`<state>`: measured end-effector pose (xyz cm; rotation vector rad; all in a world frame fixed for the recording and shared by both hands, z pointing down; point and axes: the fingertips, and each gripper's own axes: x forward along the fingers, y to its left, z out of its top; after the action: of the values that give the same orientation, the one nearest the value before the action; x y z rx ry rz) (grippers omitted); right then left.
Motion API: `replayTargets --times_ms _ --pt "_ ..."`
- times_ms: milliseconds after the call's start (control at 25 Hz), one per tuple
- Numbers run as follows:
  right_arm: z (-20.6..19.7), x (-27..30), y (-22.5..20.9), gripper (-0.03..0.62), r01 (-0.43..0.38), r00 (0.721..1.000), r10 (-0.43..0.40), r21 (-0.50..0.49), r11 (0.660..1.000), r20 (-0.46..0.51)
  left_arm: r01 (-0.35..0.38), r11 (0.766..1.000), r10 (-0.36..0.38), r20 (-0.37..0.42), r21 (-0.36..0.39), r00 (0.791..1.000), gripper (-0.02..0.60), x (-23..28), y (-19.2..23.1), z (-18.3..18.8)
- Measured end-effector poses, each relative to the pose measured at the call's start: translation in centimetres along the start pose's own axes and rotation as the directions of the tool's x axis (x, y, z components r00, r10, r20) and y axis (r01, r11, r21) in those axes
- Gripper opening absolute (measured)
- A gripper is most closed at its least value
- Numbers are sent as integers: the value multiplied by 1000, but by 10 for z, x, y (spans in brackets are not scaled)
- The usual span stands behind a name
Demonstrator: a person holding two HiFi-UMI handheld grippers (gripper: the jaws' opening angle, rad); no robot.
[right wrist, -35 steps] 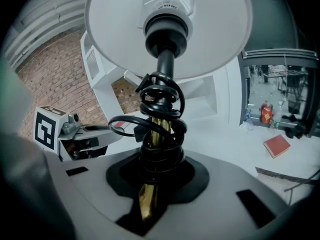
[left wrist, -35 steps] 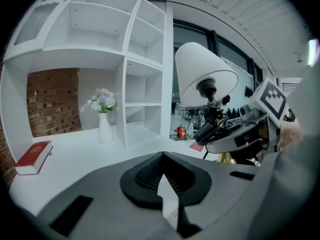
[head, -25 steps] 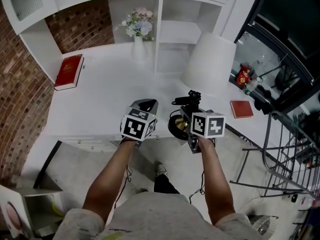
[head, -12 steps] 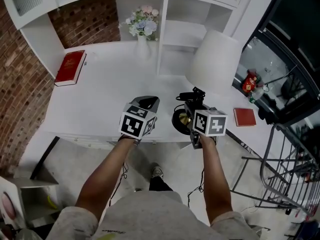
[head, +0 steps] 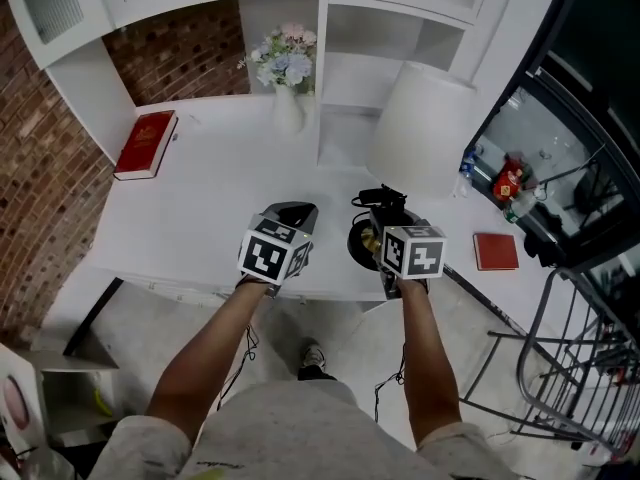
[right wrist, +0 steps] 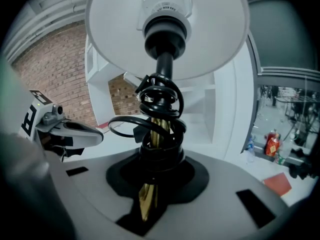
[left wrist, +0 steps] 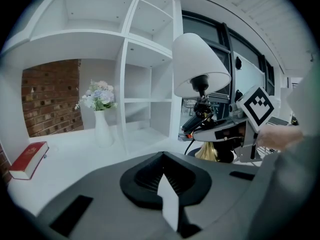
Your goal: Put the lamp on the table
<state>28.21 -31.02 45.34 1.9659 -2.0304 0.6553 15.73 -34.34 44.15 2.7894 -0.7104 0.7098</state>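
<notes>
- Our right gripper (right wrist: 150, 181) has its jaws clamped on the brass stem of the lamp (head: 420, 128), whose cord is coiled round that stem
- The lamp stands upright, its dark base over the front edge of the white table (head: 200, 218)
- Our left gripper (head: 292, 211), jaws together and empty, hovers just beside it

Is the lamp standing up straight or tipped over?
Standing up straight. The lamp has its white shade on top and gold foot below, and the right claw is shut on its stem.
</notes>
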Motion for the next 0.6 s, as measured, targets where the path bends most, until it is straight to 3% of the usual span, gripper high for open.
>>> replayTargets --times_ms 600 --pt "11 24 -25 78 -20 999 24 -87 996 39 -18 1000 18 -11 -8 1000 -3 33 -10 6"
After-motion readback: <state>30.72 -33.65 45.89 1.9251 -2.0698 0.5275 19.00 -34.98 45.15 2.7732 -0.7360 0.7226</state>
